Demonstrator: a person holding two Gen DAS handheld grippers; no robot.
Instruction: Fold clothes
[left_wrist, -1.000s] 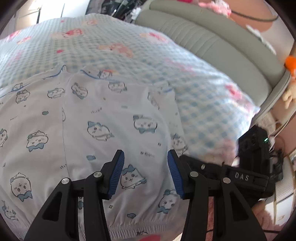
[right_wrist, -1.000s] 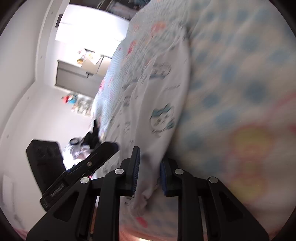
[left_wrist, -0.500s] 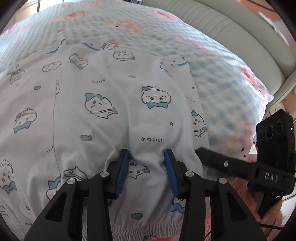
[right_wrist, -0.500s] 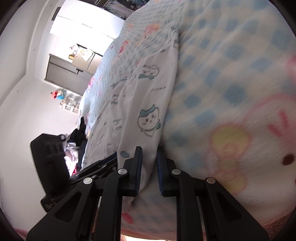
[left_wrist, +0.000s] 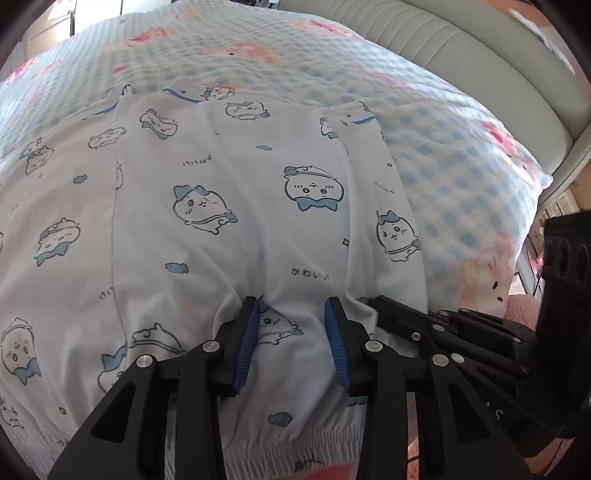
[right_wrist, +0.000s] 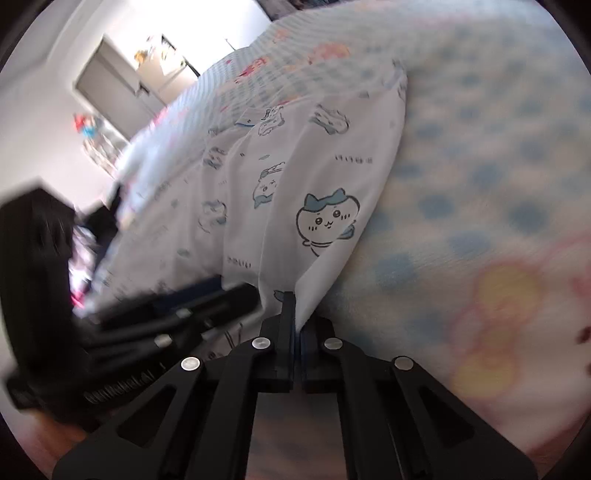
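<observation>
- Left gripper (left_wrist: 293, 325): jaws about half apart and pressed down into the garment (left_wrist: 229, 221), a puckered ridge of cloth bunched between the blue pads (left_wrist: 243, 343). They have just been closing in on that ridge. Whether the pads already pinch it or only flank it: cannot tell.
- Right gripper (right_wrist: 295, 314): jaws closed to a slit, having just shut, with the garment's edge (right_wrist: 317, 206) clamped between them. The cloth rises from the pinch in a taut, tented fold.
- In the left wrist view the right gripper's black linkage (left_wrist: 443, 332) lies just beside the left one, at the garment's right edge.
- Garment: thin white knit, soft and creased, printed with small blue-and-white cartoon animals and short lines of script. Gathered elastic hem (left_wrist: 295, 443) nearest the camera; blue-piped edges at the far end. It lies spread flat on the bed, near its side edge.
- Bedding (left_wrist: 443, 147): quilted-looking cover in pale blue and white check with pink and yellow cartoon figures; puffy, gently mounded.
- Headboard (left_wrist: 461, 55): grey-green, padded, with vertical ribbed channels, curving round the far side of the bed.
- Right wrist view is blurred at its edges.
</observation>
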